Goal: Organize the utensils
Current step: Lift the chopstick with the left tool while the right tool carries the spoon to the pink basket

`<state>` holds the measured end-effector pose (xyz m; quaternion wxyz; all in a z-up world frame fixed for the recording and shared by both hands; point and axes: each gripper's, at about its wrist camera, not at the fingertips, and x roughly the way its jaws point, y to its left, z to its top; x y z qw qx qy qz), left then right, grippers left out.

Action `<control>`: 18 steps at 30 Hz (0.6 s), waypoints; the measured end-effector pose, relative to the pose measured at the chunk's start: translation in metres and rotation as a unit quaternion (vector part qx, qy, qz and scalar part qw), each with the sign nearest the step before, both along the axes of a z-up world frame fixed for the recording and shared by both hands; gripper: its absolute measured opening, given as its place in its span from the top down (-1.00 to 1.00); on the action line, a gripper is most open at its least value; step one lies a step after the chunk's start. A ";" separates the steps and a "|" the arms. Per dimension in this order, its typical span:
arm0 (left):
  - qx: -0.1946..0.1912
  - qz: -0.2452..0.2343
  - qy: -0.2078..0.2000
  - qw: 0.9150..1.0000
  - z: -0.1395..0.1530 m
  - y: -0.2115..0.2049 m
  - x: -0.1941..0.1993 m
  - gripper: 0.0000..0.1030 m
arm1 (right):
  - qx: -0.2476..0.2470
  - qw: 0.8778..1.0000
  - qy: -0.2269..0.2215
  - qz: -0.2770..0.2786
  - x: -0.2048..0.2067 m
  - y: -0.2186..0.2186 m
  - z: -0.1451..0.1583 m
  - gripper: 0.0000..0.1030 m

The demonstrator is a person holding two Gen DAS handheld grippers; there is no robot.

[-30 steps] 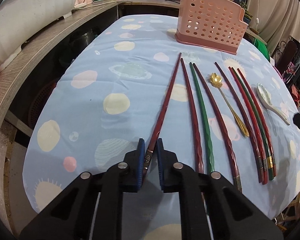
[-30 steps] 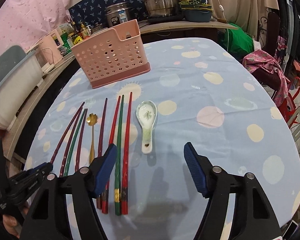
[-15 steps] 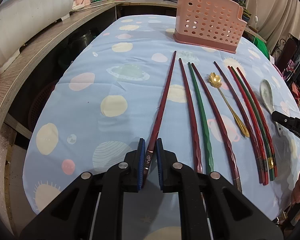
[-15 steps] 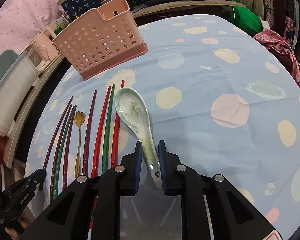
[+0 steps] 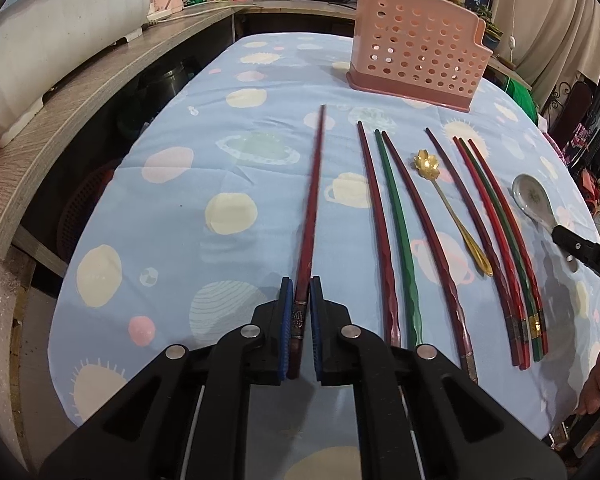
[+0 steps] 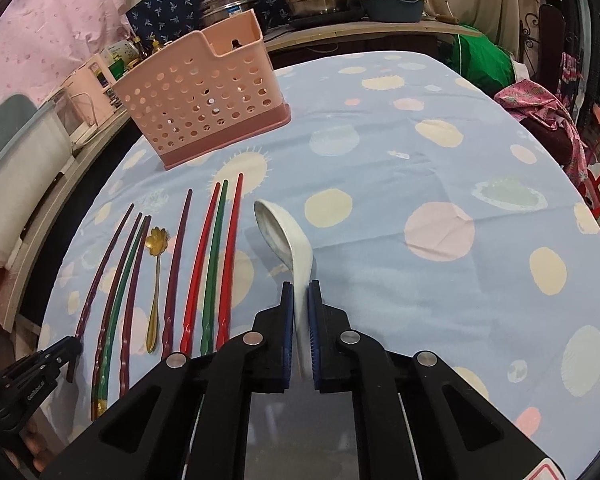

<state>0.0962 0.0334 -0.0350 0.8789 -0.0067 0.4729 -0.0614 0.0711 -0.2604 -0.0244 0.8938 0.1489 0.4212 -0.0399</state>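
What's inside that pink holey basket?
Nothing shows above the rim of the pink basket or through its holes; its lower inside is hidden by the solid base.

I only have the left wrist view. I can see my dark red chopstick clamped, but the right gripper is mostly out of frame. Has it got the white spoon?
Observer: Yes. The right gripper is shut on the white spoon, gripping its handle.
Operator: Is the bowl flat on the cloth?
Observer: No, it is rolled onto its side, facing the red chopstick.
Operator: Anything in the pink basket?
Observer: Its taller section shows a bare inner wall; the lower section's inside is hidden.
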 end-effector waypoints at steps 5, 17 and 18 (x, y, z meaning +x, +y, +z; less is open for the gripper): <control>-0.002 0.005 -0.011 1.000 0.011 0.004 -0.002 0.86 | -0.005 1.000 -0.020 -0.011 -0.006 -0.007 0.022 0.86; -0.018 0.015 -0.062 0.998 0.067 0.015 0.017 0.86 | -0.026 0.997 -0.077 -0.009 0.004 -0.015 0.075 0.88; -0.021 0.014 -0.068 0.997 0.075 0.016 0.022 0.86 | -0.027 0.996 -0.081 -0.009 0.007 -0.016 0.079 0.87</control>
